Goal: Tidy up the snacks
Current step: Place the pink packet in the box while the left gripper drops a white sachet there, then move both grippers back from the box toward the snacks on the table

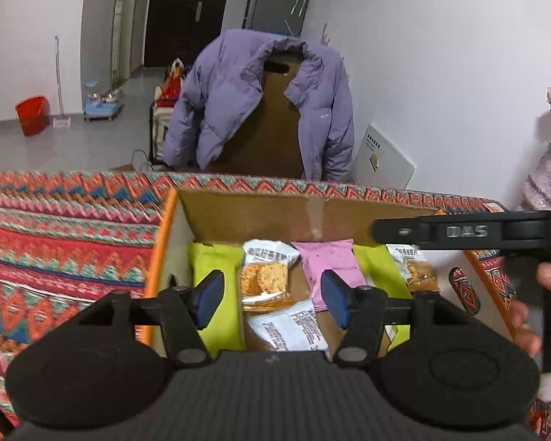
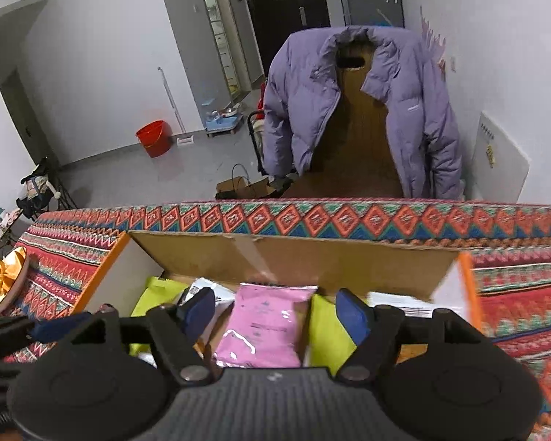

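Observation:
An open cardboard box (image 1: pixel 260 213) with orange flaps sits on a patterned cloth. It holds several snack packs: a lime-green pack (image 1: pixel 213 261), a clear cracker pack (image 1: pixel 264 275), a pink pack (image 1: pixel 330 264) and a white pack (image 1: pixel 290 327). My left gripper (image 1: pixel 273 299) is open and empty, hovering over the crackers. My right gripper (image 2: pixel 275 312) is open and empty above the pink pack (image 2: pixel 264 323), between lime-green packs (image 2: pixel 327 327). The box's back wall (image 2: pixel 294 257) lies ahead. The right gripper's body (image 1: pixel 459 231) crosses the left wrist view.
The patterned cloth (image 1: pixel 55 242) covers the table around the box. A purple jacket (image 1: pixel 323 103) hangs on a chair behind the table. A bowl (image 2: pixel 3 286) stands at the left table edge. A red bucket (image 2: pixel 154 137) stands on the floor.

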Tool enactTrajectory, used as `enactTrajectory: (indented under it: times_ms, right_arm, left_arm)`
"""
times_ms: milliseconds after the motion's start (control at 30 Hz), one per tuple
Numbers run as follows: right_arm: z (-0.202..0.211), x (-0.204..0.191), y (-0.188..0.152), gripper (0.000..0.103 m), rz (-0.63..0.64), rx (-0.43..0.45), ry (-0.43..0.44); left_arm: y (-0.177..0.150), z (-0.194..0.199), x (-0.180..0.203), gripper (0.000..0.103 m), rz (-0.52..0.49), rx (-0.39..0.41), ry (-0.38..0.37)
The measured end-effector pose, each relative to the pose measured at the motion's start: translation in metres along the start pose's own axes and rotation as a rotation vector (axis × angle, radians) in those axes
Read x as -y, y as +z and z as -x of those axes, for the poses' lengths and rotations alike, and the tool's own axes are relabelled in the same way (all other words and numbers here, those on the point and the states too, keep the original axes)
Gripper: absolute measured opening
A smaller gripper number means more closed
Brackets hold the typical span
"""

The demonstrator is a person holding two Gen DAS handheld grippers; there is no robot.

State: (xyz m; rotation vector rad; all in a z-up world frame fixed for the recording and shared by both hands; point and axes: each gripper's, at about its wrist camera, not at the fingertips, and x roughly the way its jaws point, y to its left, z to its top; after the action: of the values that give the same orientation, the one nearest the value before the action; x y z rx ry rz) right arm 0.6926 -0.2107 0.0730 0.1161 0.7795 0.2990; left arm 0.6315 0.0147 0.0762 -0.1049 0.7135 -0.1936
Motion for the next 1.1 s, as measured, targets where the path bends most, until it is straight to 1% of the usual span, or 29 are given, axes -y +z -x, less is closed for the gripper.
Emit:
enactTrajectory:
  times_ms: [100, 133, 167, 200, 300, 367, 433, 600, 667, 800, 867, 1033, 1100]
  right_arm:
    - [0.032, 0.008, 0.002, 0.075, 0.004, 0.019, -0.013]
    - [0.046, 0.01, -0.001, 0.076, 0.009, 0.026, -0.017]
    - [0.06, 0.011, -0.002, 0.08, 0.015, 0.033, -0.017]
    - [0.075, 0.011, -0.005, 0.081, 0.021, 0.042, -0.02]
    - [0.116, 0.013, -0.013, 0.082, 0.037, 0.07, -0.038]
    - [0.141, 0.014, -0.019, 0.083, 0.041, 0.089, -0.045]
    - [0.164, 0.014, -0.028, 0.086, 0.041, 0.105, -0.044]
    - [0.211, 0.009, -0.055, 0.088, 0.047, 0.142, -0.016]
    - [0.23, 0.008, -0.073, 0.089, 0.041, 0.159, 0.009]
    - [0.267, 0.001, -0.123, 0.09, 0.068, 0.201, 0.033]
    - [0.281, 0.0, -0.148, 0.091, 0.073, 0.219, 0.046]
    - [0.312, -0.008, -0.213, 0.091, 0.068, 0.274, 0.095]
    - [0.326, -0.014, -0.243, 0.093, 0.073, 0.301, 0.104]
  left_arm:
    - [0.005, 0.031, 0.0, 0.066, -0.021, 0.028, 0.017]
    - [0.007, 0.043, -0.001, 0.069, -0.023, 0.038, 0.02]
    - [0.007, 0.055, -0.001, 0.07, -0.023, 0.048, 0.025]
    - [0.006, 0.07, -0.001, 0.071, -0.025, 0.06, 0.031]
    - [0.004, 0.109, 0.0, 0.074, -0.041, 0.085, 0.035]
    - [0.0, 0.133, 0.003, 0.077, -0.056, 0.105, 0.043]
    - [-0.007, 0.153, 0.007, 0.078, -0.068, 0.117, 0.049]
    - [-0.032, 0.202, 0.016, 0.083, -0.09, 0.151, 0.056]
    - [-0.049, 0.222, 0.016, 0.087, -0.091, 0.181, 0.056]
    - [-0.096, 0.26, 0.015, 0.088, -0.105, 0.228, 0.085]
    - [-0.123, 0.278, 0.015, 0.092, -0.106, 0.253, 0.086]
    - [-0.194, 0.314, 0.017, 0.095, -0.08, 0.293, 0.078]
    - [-0.222, 0.325, 0.02, 0.098, -0.078, 0.313, 0.076]
